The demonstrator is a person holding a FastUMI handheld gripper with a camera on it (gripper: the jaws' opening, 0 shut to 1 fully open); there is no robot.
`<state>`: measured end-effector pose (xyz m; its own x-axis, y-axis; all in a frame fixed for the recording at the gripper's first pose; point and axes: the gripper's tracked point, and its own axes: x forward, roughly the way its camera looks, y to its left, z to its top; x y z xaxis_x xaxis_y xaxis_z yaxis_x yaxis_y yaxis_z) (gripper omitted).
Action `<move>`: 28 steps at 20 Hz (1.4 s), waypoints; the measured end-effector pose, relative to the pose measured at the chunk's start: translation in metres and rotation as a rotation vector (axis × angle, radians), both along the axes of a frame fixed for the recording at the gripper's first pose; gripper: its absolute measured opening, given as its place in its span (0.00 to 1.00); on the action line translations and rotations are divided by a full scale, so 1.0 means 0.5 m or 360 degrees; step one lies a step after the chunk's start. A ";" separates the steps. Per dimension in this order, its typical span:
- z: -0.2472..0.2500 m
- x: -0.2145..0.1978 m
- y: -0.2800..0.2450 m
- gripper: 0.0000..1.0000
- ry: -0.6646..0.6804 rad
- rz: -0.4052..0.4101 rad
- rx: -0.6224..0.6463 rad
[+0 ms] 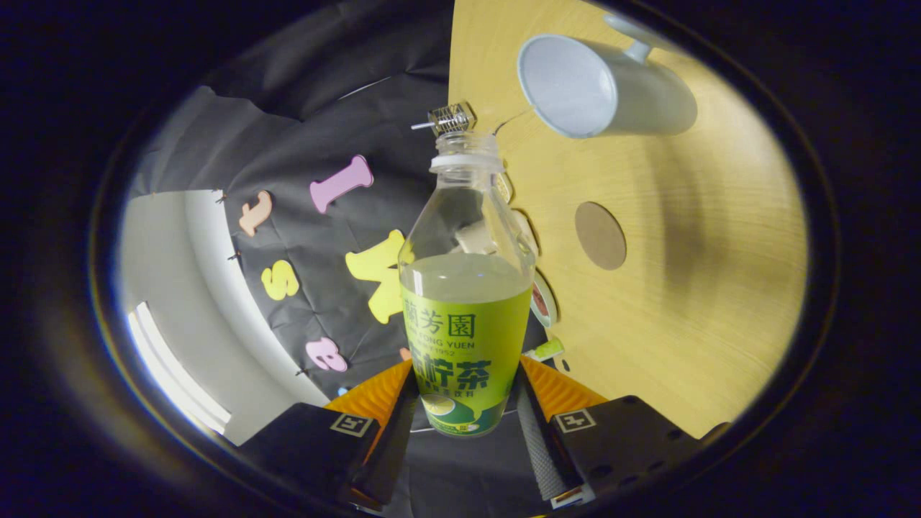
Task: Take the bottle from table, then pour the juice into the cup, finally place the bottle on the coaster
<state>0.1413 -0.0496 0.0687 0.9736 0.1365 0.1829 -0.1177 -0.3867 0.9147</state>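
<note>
My gripper [464, 403] is shut on a clear plastic bottle [466, 288] with a yellow-green label, both fingers pressing its lower body. The bottle is uncapped and about half full of pale juice. The view is rolled, so the wooden table [683, 288] stands like a wall beside the bottle. A white cup [601, 86] with a handle stands on that table beyond the bottle's open mouth, its opening facing the bottle. A round brown coaster [600, 235] lies on the table between the cup and my fingers, off to the side of the bottle.
A small metal spring-like object [450, 119] sits at the table edge just past the bottle's mouth. A roll of tape [543, 301] and other small items lie along the table edge behind the bottle. The black booth wall [288, 144] is on the other side.
</note>
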 end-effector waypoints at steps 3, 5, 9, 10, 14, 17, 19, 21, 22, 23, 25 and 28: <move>0.003 -0.001 -0.002 0.76 -0.0013 -0.0001 0.0026; 0.005 0.001 -0.003 0.76 -0.0018 -0.0002 0.0045; 0.009 -0.001 -0.005 0.76 -0.0032 -0.0004 0.0080; 0.010 0.001 -0.005 0.76 -0.0033 -0.0008 0.0089; 0.015 -0.003 -0.010 0.76 -0.0046 -0.0016 0.0143; 0.018 -0.002 -0.013 0.76 -0.0048 -0.0024 0.0170; 0.021 -0.004 -0.014 0.76 -0.0054 -0.0019 0.0180; 0.024 -0.004 -0.015 0.76 -0.0063 -0.0018 0.0188; 0.031 -0.003 -0.020 0.76 -0.0068 -0.0020 0.0195; 0.035 -0.003 -0.022 0.76 -0.0074 -0.0024 0.0207; 0.036 0.000 -0.028 0.76 -0.0075 -0.0030 0.0249; 0.036 -0.009 -0.034 0.76 -0.0077 -0.0033 0.0305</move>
<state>0.1368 -0.0667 0.0866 0.9652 0.0743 0.2506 -0.1698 -0.5504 0.8174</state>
